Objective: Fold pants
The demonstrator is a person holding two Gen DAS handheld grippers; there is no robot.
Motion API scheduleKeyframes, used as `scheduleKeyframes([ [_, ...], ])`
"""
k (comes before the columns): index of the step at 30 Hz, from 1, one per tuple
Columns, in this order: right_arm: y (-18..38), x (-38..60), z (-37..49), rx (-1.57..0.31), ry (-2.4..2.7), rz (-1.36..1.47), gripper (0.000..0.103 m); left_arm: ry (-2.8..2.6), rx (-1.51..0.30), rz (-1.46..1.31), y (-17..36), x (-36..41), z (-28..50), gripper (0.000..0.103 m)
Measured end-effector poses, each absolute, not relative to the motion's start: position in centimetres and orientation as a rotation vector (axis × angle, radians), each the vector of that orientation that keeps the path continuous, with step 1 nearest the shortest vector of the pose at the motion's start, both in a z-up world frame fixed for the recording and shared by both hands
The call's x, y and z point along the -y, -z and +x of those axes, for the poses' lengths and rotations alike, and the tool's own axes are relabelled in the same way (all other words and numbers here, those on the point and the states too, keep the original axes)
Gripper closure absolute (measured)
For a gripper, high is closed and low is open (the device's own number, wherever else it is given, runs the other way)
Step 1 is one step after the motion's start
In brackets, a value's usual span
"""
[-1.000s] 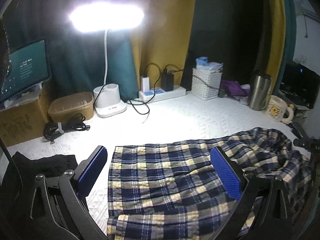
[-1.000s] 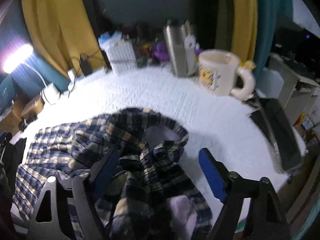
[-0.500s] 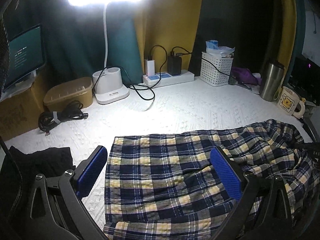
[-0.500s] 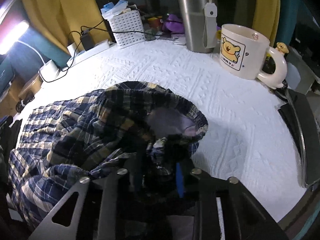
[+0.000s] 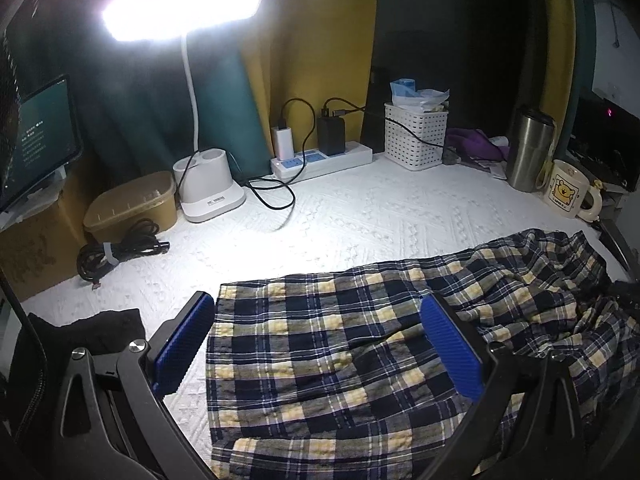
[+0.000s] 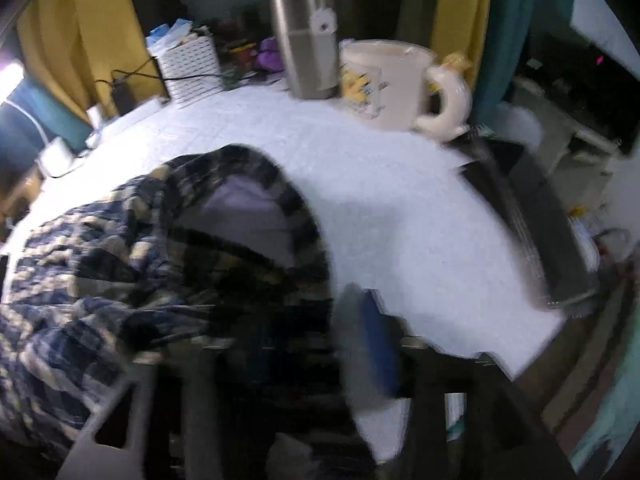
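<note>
navy/yellow plaid pants (image 5: pixel 340 360), white cloth (image 5: pixel 360 220)

Right gripper (image 6: pixel 280 344) clamps the pants (image 6: pixel 120 260) waistband half a second back, jaws now opening again; bunched waistband pulled wide, cloth still between them.

Glaring lamp (image 5: pixel 180 10), blurred right view

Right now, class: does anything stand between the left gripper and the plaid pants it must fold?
Nothing visible does. The left gripper hangs open directly over the plaid pants, with no other object between its fingers and the cloth.
</note>
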State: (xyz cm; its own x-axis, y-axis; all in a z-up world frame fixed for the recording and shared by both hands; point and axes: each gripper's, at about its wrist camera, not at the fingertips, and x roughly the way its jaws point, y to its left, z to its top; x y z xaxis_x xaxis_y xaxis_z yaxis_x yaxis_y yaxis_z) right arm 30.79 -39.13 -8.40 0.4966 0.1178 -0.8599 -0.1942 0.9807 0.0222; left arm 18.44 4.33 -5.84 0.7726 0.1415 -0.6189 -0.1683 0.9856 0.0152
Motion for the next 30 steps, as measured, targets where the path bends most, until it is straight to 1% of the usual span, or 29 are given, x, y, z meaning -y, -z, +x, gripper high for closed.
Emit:
scheduleKeyframes([
  [5, 5.1, 39.0, 30.6, -0.929, -0.206, -0.073, 0.038, -0.189, -0.666, -0.051, 5.8, -5.6, 18.1, 0.001],
  [9, 3.8, 36.5, 32.3, -0.882, -0.301, -0.058, 0.038, -0.197, -0.651, -0.051, 5.5, -6.3, 18.0, 0.001],
  [11, 4.0, 34.8, 33.5, -0.893, -0.364, -0.051, 0.039, -0.195, -0.646, -0.051, 5.5, -6.6, 18.0, 0.001],
  [14, 5.2, 32.2, 35.1, -0.963, -0.451, -0.096, 0.039, -0.191, -0.645, -0.050, 5.5, -7.0, 18.3, 0.001],
  [15, 5.8, 31.5, 35.3, -0.977, -0.462, -0.126, 0.045, -0.187, -0.647, -0.052, 5.7, -7.0, 18.4, 0.001],
  [16, 6.4, 31.0, 35.4, -0.988, -0.448, -0.168, 0.048, -0.184, -0.651, -0.054, 5.9, -7.1, 18.6, 0.001],
  [17, 7.0, 30.6, 35.6, -1.005, -0.421, -0.212, 0.049, -0.182, -0.659, -0.056, 6.2, -7.2, 18.8, 0.001],
  [20, 8.9, 31.2, 36.1, -1.038, -0.331, -0.291, 0.049, -0.185, -0.682, -0.052, 7.0, -7.7, 19.5, 0.001],
  [23, 9.8, 33.0, 36.3, -1.065, -0.274, -0.280, 0.049, -0.195, -0.713, -0.040, 8.1, -8.4, 20.3, 0.001],
  [26, 9.5, 34.5, 36.3, -1.057, -0.213, -0.275, 0.049, -0.199, -0.745, -0.022, 8.9, -9.2, 21.4, 0.001],
  [30, 8.7, 36.4, 36.7, -1.042, -0.204, -0.199, 0.048, -0.190, -0.780, -0.005, 9.8, -10.4, 22.9, 0.001],
])
